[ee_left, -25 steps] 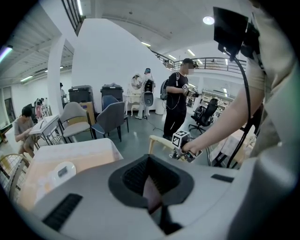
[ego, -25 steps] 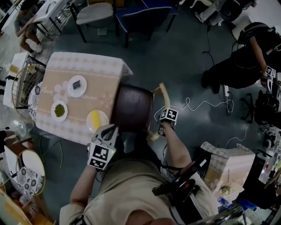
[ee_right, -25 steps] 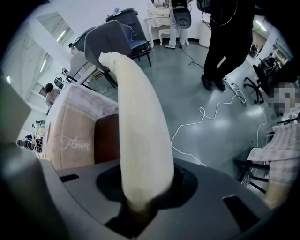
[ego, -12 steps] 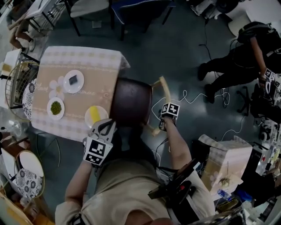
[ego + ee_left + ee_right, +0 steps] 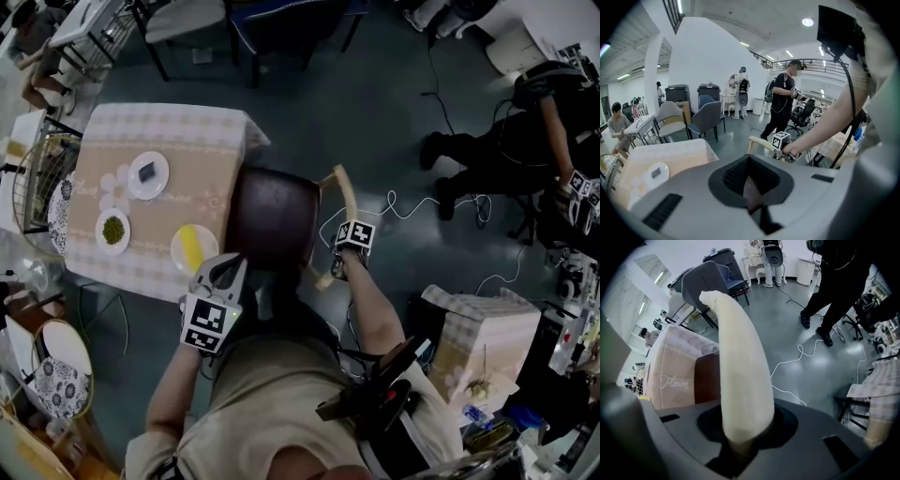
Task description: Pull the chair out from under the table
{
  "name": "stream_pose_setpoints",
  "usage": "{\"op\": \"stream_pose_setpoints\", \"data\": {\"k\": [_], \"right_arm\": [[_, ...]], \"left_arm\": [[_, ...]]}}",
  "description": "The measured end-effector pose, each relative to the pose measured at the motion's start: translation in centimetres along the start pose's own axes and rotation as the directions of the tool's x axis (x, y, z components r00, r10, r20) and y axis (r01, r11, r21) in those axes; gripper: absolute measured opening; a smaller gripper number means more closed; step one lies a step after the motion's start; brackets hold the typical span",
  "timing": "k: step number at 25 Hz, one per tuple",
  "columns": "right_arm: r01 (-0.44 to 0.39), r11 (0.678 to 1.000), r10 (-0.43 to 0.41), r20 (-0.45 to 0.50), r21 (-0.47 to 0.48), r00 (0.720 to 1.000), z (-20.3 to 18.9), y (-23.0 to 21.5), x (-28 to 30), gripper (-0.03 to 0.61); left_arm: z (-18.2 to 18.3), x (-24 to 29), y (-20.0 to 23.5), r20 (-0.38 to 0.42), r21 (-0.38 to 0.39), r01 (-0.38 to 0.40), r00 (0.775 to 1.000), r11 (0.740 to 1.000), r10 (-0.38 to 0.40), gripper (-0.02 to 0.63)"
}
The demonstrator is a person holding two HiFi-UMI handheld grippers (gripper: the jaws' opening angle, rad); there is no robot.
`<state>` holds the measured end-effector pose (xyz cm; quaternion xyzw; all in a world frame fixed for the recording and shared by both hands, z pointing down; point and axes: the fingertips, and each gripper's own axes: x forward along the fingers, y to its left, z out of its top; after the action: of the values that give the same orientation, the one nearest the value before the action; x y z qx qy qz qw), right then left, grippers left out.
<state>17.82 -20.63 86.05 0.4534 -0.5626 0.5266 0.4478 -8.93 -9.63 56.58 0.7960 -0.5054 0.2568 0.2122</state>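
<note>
Closest to me, the person's R gripper (image 5: 339,261) pointed almost straight down, jaws clamped on the pale curved back rail (image 5: 740,362) of the chair (image 5: 281,202), near the rail's end. The L gripper (image 5: 225,270) sat by the near corner of the brown seat (image 5: 267,225). Its jaws were drawn together w/ only a brown sliver showing past them, and it gripped nothing I could make out, so the R one looked to be doing the work.

Progress: the grip was made, and most of the seat showed clear of the table (image 5: 187,141). The seat's table-side edge was still tucked under the cloth's edge, just beside the yellow plate (image 5: 194,248). I'd have called it partly out, w/ the rest of the pull toward open floor left to do, then letting go.

Further on, another plate (image 5: 148,175) sat on the cloth. Beyond the chair a white cable (image 5: 412,208) snaked over the floor, poss. a snag for the legs. Spare chairs (image 5: 187,19) stood well past the table.
</note>
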Motion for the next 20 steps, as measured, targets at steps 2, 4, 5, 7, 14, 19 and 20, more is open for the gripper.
{"op": "stream_pose_setpoints", "data": {"k": [2,4,5,7,14,19,20], "right_arm": [[-0.006,1.0,0.006,0.0,-0.003,1.0,0.0,-0.1,0.2,0.104],[-0.01,1.0,0.01,-0.007,-0.004,1.0,-0.1,-0.4,0.0,0.104],[-0.01,1.0,0.01,-0.011,-0.004,1.0,-0.1,-0.7,-0.1,0.104],[-0.011,1.0,0.011,-0.012,-0.003,1.0,0.0,-1.2,0.0,0.104],[-0.018,1.0,0.018,-0.012,0.003,1.0,0.0,-2.4,-0.2,0.106],[-0.037,0.999,0.037,-0.011,0.01,0.999,-0.1,-2.7,-0.4,0.109],[-0.041,0.999,0.041,-0.012,0.01,0.999,-0.1,-2.8,-0.4,0.11]], "left_arm": [[0.2,0.2,-0.3,-0.004,0.002,-0.008,1.0,1.0,0.008,0.005],[0.4,0.4,-0.9,-0.005,0.005,-0.011,1.0,1.0,0.011,0.005],[0.5,0.6,-1.1,-0.005,0.007,-0.012,1.0,1.0,0.012,0.005],[0.8,0.7,-1.5,-0.007,0.009,-0.015,1.0,1.0,0.015,0.005],[1.4,1.9,-3.0,-0.016,0.02,-0.011,1.0,1.0,0.011,0.005],[1.8,2.7,-4.0,-0.024,0.03,-0.006,1.0,1.0,0.007,0.005],[1.9,2.8,-4.2,-0.026,0.032,-0.006,1.0,0.999,0.007,0.005]]}}
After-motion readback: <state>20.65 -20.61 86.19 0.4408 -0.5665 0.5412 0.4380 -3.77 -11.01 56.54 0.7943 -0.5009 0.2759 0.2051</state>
